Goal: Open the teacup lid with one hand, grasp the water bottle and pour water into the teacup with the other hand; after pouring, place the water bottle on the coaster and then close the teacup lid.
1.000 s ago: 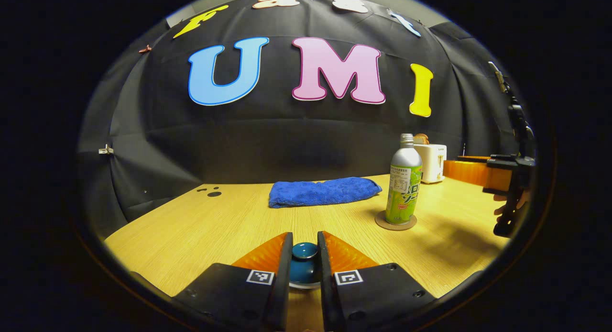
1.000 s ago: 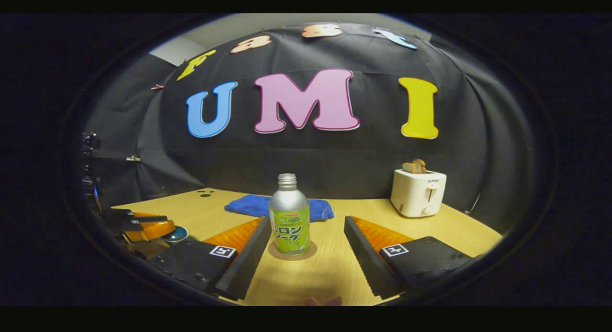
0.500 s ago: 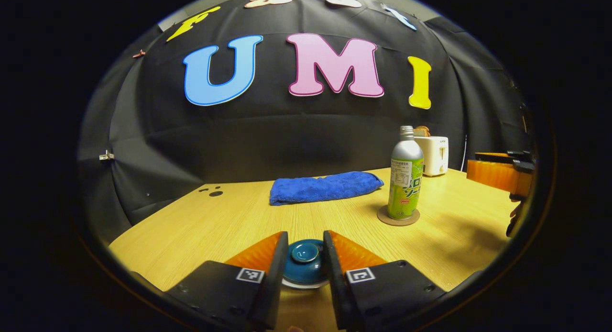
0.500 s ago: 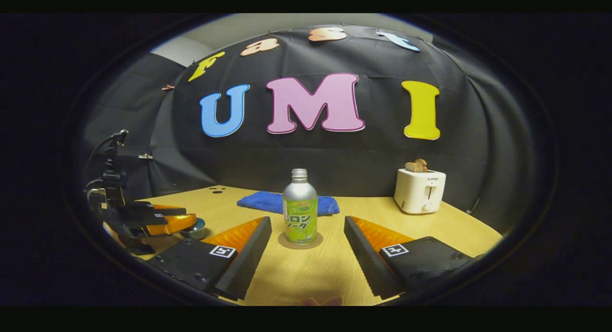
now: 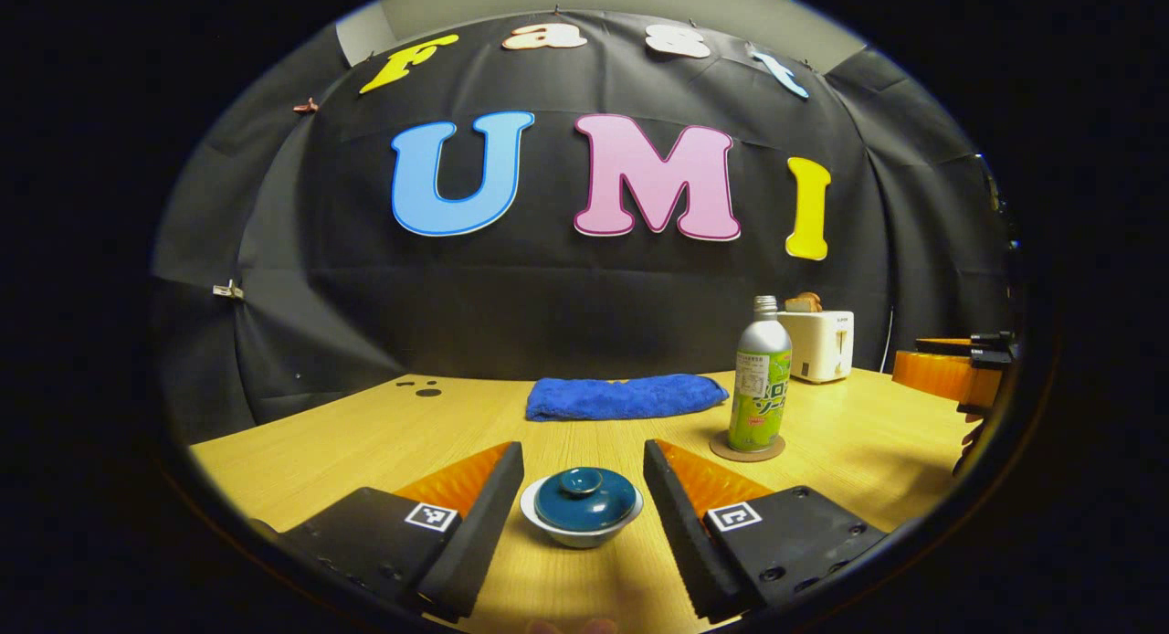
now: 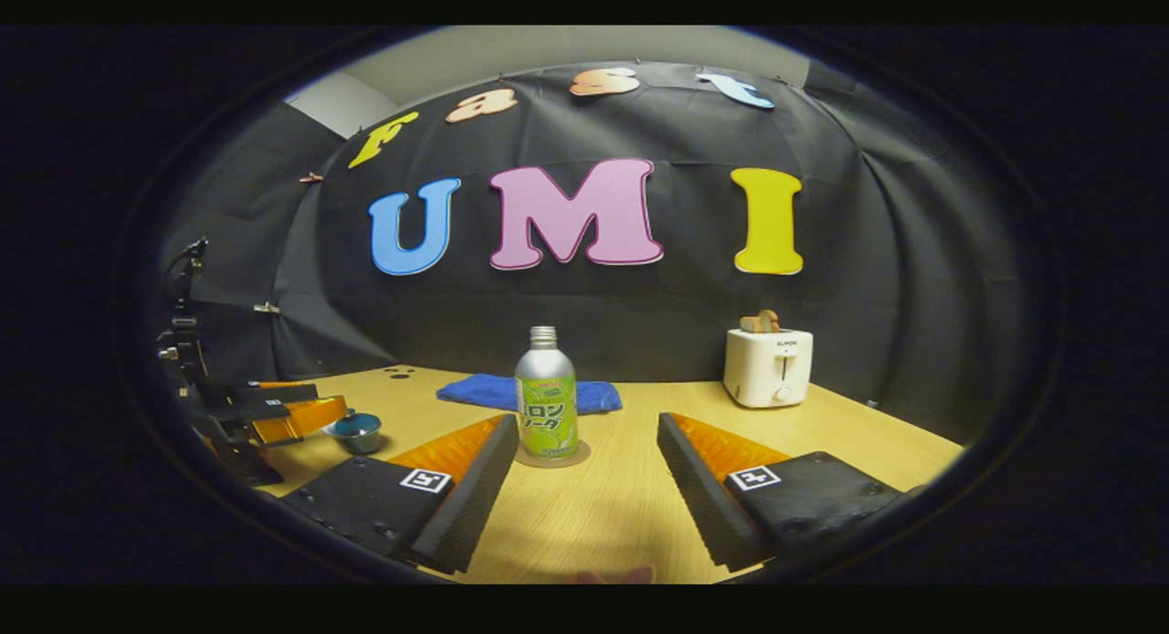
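Your left gripper (image 5: 575, 474) stands with its jaws spread wide, and the small white ceramic teacup with its glossy blue domed lid (image 5: 584, 500) sits between the fingers without touching either. The lid is on the cup. In my judgement that lid is light, hard, slick and breakable. The round knob at its crown is the only sound purchase, so close on the knob squarely and lift straight up, or the glaze may let it slip.

Your right gripper (image 6: 584, 447) is likewise spread and empty, aimed at the silver metal bottle with the green label (image 6: 546, 396). The bottle stands upright on the round brown coaster (image 6: 552, 454), just beyond the fingertips. I judge it stiff and smooth-walled, moderately heavy if full. Take it across the labelled body, not the narrow neck; the mouth appears uncapped, though I cannot confirm it.

The light wooden table (image 5: 365, 433) offers open room between cup and bottle. The folded blue towel (image 5: 626, 396) lies behind them, well apart. The white toaster holding bread (image 6: 767, 367) stands to the right rear, clear of the pour path. The cup rests near the table's front edge, so lift with care.
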`<move>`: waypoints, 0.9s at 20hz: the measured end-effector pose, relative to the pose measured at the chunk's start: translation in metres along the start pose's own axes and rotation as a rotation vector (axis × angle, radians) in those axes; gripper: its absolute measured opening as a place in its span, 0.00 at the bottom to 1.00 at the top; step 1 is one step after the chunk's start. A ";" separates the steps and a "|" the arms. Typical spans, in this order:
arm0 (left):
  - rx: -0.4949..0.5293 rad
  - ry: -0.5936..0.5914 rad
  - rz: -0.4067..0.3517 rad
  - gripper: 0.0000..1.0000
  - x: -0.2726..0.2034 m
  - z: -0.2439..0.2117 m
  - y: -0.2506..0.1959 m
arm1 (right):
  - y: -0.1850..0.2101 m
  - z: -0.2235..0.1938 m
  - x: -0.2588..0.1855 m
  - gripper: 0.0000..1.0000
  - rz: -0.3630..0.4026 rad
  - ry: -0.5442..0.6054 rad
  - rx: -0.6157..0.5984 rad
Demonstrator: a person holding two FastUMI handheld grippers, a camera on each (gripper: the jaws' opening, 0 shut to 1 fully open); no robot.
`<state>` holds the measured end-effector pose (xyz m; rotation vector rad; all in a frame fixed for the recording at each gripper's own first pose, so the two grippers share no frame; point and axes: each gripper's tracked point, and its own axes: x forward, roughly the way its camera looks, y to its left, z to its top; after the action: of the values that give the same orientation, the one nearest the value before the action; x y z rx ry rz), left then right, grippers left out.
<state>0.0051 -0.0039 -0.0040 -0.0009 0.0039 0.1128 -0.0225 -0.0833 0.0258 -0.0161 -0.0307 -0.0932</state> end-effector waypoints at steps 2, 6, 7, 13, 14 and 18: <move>-0.001 0.003 0.031 0.88 -0.001 0.000 0.005 | 0.000 -0.006 -0.006 0.94 -0.001 0.003 -0.006; -0.002 0.004 0.088 0.94 -0.003 0.000 0.011 | 0.007 -0.012 -0.010 0.94 0.009 -0.004 0.003; -0.002 0.005 0.096 0.94 -0.003 0.000 0.012 | 0.007 -0.014 -0.010 0.95 0.006 -0.001 0.002; -0.002 0.005 0.103 0.94 -0.004 0.000 0.013 | 0.003 -0.022 -0.002 0.94 0.007 0.027 0.042; -0.002 0.004 0.103 0.94 -0.004 -0.001 0.013 | 0.002 -0.026 -0.001 0.94 0.003 0.042 0.039; -0.002 0.003 0.096 0.94 -0.004 -0.001 0.012 | 0.000 -0.027 0.000 0.90 -0.002 0.048 0.008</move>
<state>-0.0002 0.0073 -0.0047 -0.0028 0.0072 0.2092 -0.0215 -0.0837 -0.0012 -0.0055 0.0173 -0.0959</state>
